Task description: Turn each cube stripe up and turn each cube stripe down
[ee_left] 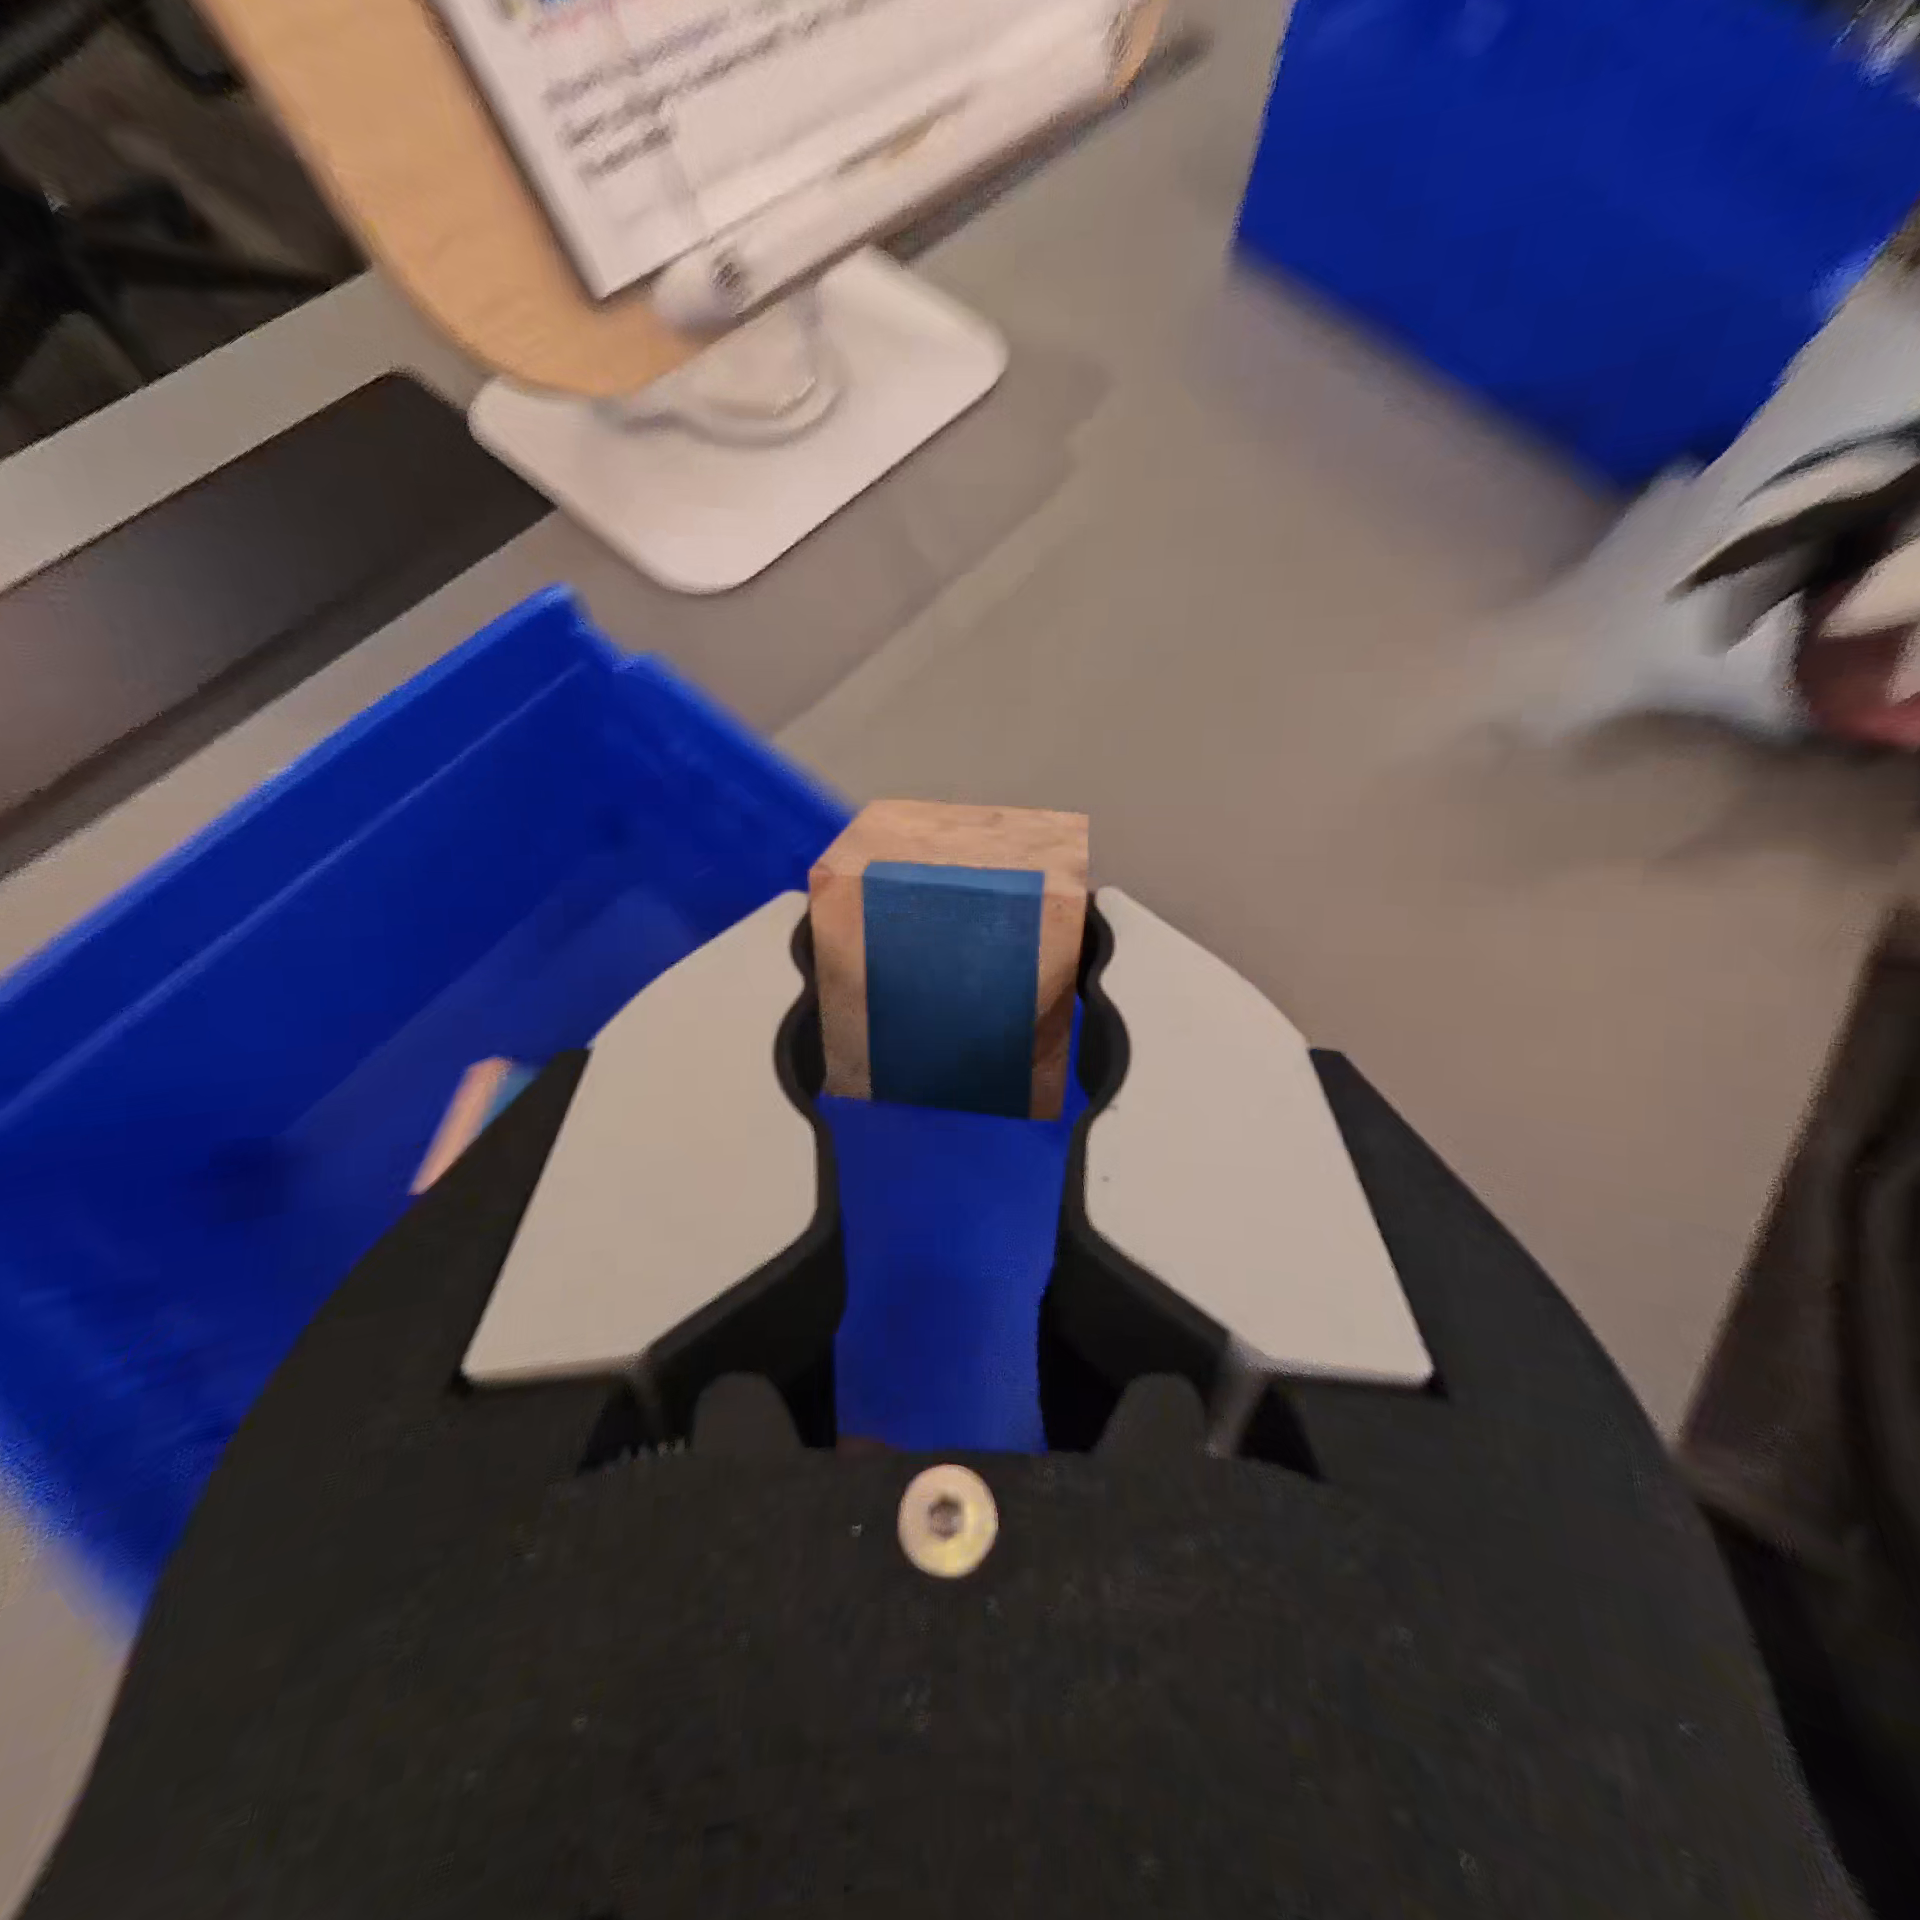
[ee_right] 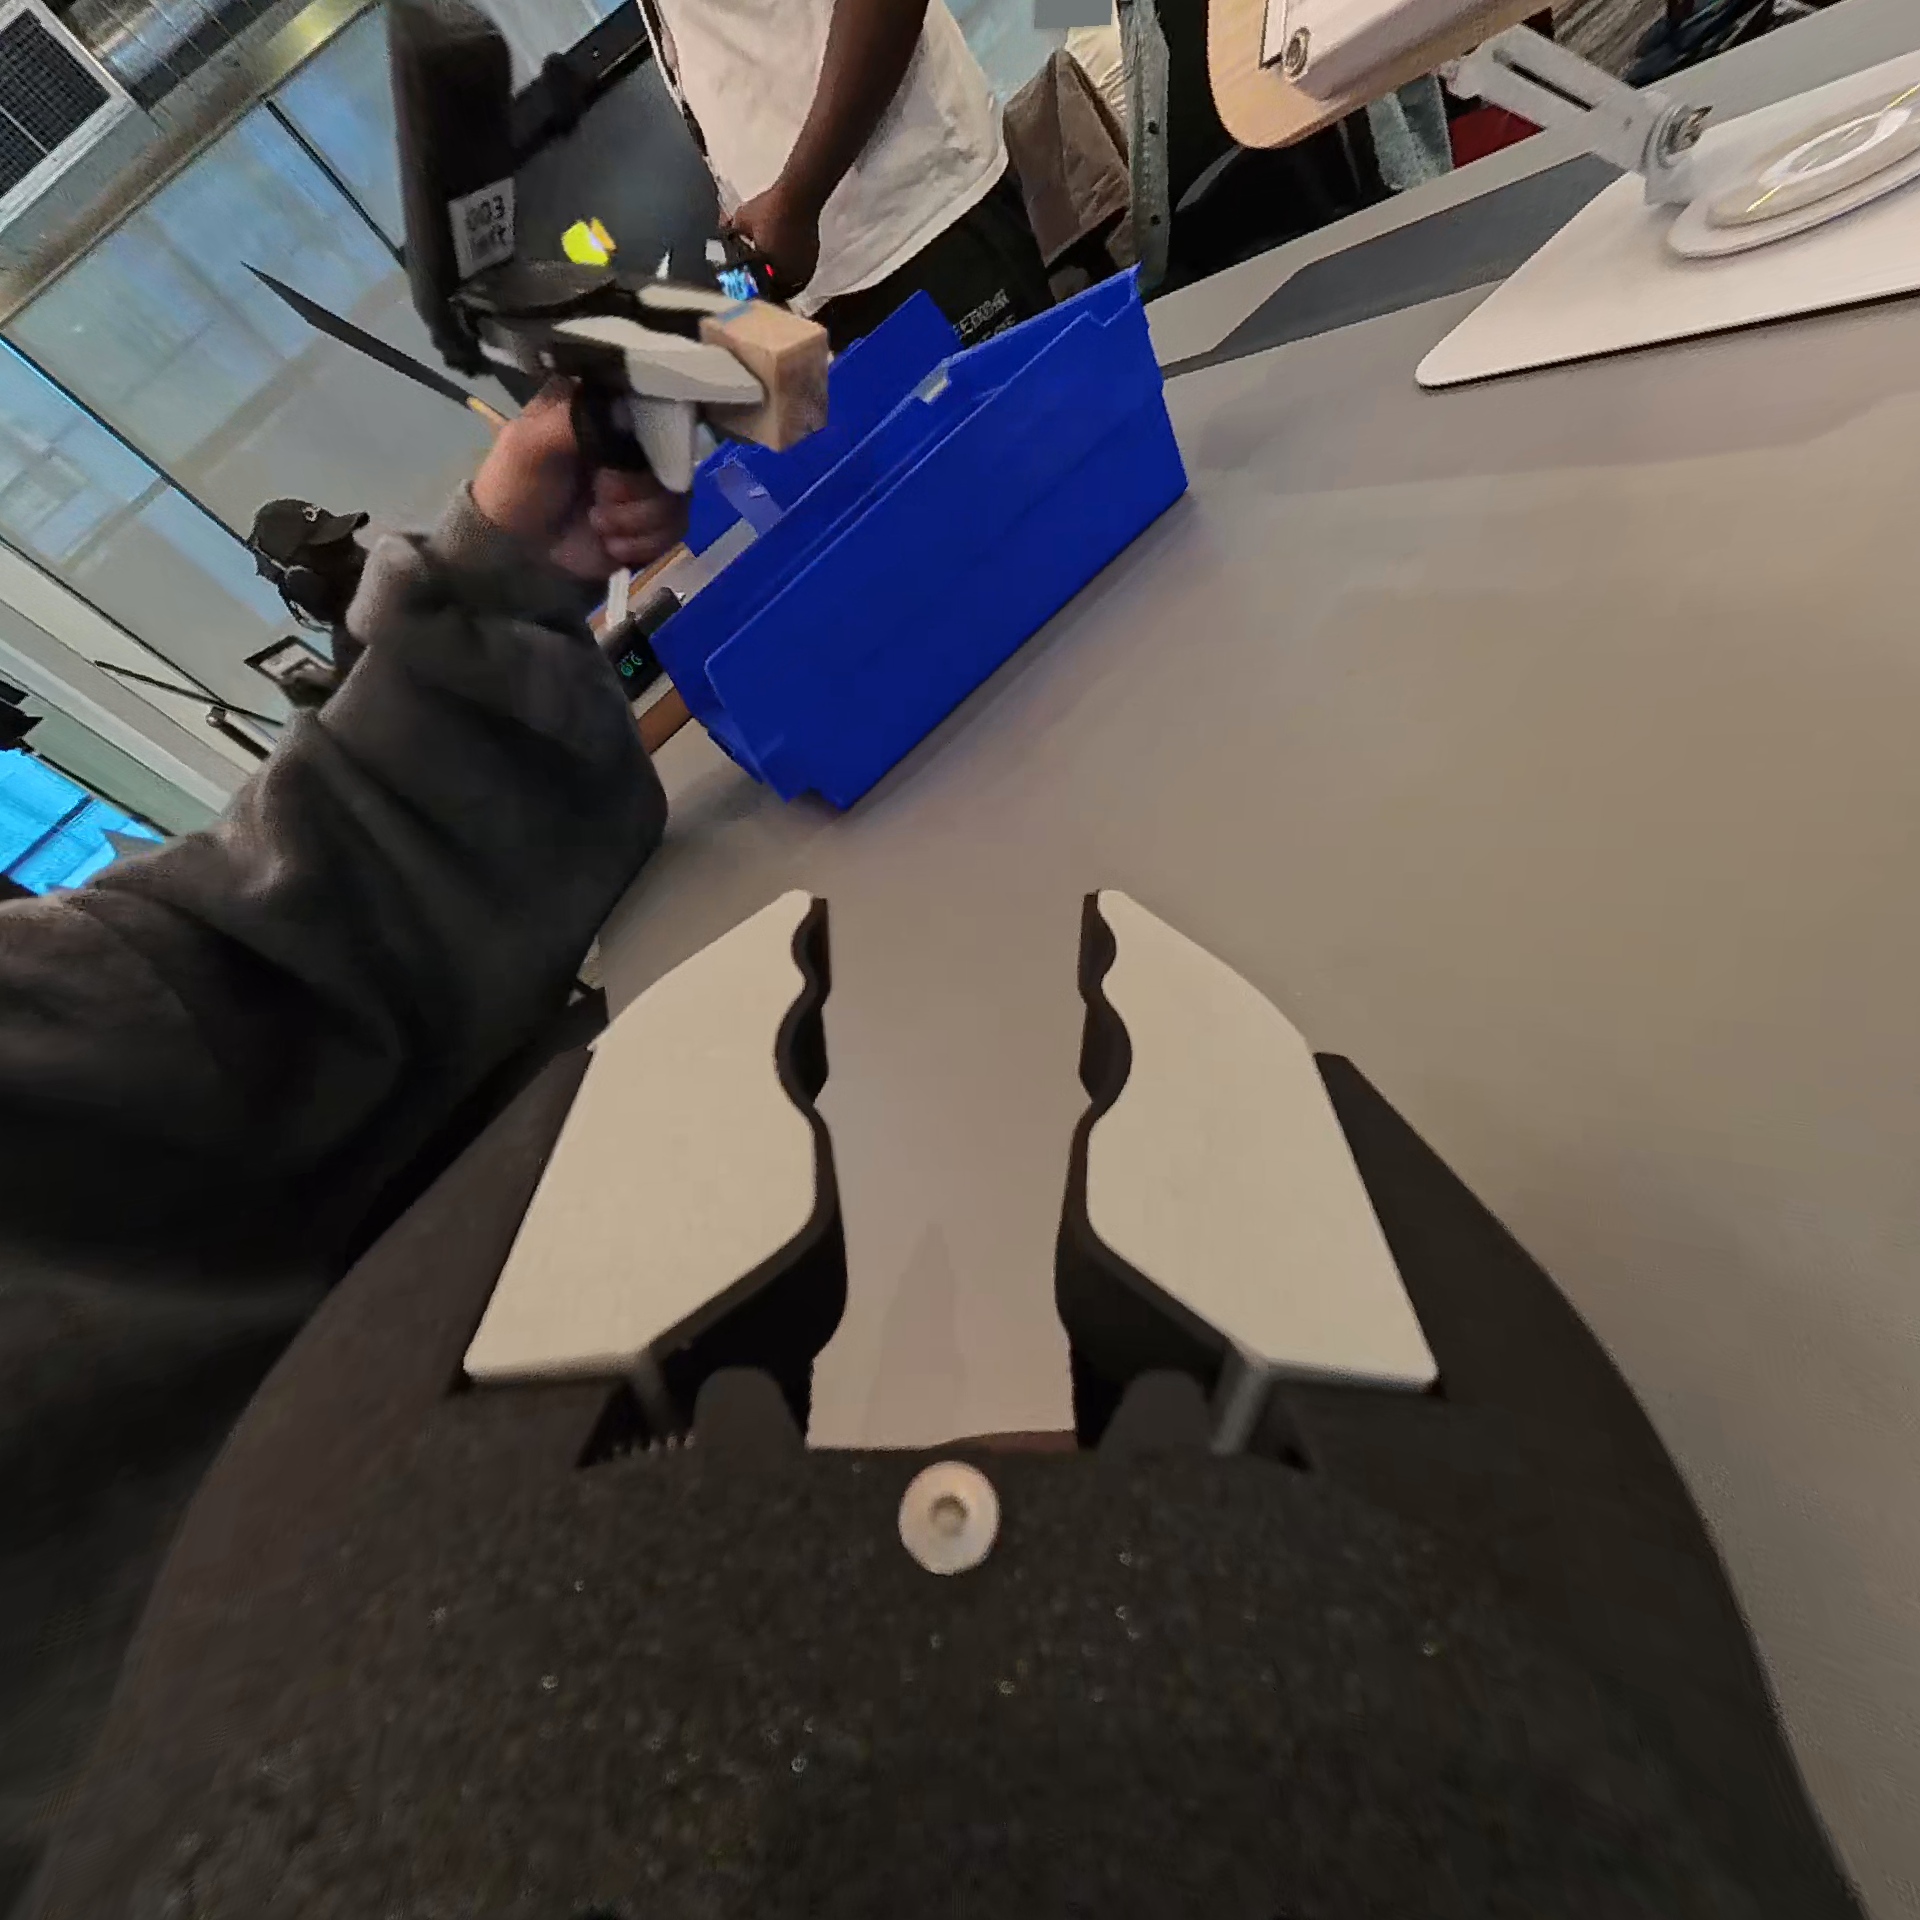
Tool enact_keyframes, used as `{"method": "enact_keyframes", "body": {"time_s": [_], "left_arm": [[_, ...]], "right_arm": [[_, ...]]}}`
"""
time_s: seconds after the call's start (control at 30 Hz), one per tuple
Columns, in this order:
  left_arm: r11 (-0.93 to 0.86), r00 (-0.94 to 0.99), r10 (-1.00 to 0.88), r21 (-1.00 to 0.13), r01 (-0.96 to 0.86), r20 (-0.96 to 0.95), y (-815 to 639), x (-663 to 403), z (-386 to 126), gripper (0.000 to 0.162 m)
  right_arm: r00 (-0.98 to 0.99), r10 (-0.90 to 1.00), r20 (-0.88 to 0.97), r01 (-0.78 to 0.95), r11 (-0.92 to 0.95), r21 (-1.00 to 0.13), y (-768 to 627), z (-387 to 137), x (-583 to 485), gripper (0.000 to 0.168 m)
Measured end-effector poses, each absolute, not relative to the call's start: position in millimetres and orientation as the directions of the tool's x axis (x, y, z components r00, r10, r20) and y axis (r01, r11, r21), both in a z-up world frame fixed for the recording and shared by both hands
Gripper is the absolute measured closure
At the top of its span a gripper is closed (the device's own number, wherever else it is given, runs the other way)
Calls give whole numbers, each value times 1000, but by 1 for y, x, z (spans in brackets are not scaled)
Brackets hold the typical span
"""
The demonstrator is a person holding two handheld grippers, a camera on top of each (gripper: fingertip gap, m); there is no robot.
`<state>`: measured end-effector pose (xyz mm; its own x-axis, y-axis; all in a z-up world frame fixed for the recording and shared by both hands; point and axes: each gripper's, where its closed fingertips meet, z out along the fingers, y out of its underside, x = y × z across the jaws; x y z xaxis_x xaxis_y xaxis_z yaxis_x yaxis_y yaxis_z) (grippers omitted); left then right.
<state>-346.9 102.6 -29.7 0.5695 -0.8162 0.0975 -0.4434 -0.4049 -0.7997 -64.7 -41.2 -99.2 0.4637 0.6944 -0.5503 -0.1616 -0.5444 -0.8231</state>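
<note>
My left gripper (ee_left: 948, 935) is shut on a wooden cube (ee_left: 951, 971) with a blue stripe that faces the camera. It holds the cube in the air above the near corner of a blue bin (ee_left: 312, 935). Another cube (ee_left: 473, 1117) lies in that bin, partly hidden by the left finger. In the right wrist view the left gripper (ee_right: 769, 358) shows far off at upper left, with the cube (ee_right: 774, 374) over the same bin (ee_right: 935, 582). My right gripper (ee_right: 954, 925) is open and empty above the grey table (ee_right: 1455, 831).
A second blue bin (ee_left: 1558, 229) stands at the back right. A white stand base (ee_left: 748, 447) with a tilted board (ee_left: 499, 177) is at the back. A person in a white shirt (ee_right: 831, 135) stands beyond the table. A dark sleeve (ee_right: 312, 883) fills the left.
</note>
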Motion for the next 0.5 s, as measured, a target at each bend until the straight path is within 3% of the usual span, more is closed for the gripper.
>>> {"method": "enact_keyframes", "body": {"time_s": [0.03,0.1,0.23,0.37,0.5], "left_arm": [[-414,572,-807,-833,-367,149,93,-330,-24,116],[-458,533,-794,-865,-205,294,70,-291,-14,117],[-541,264,-810,-841,10,524,11,-204,3,117],[-649,60,-754,-756,78,654,-28,-140,-4,117],[-688,38,-724,-725,29,689,-36,-108,-29,117]], "right_arm": [[462,694,-552,-159,-547,-822,-40,-100,-67,121],[437,701,-564,-169,-552,-816,-37,-97,-77,117],[296,721,-626,-237,-579,-780,-34,-74,-105,108],[104,731,-674,-309,-621,-721,-45,-47,-127,106],[132,748,-650,-275,-602,-749,-53,-55,-134,107]]}}
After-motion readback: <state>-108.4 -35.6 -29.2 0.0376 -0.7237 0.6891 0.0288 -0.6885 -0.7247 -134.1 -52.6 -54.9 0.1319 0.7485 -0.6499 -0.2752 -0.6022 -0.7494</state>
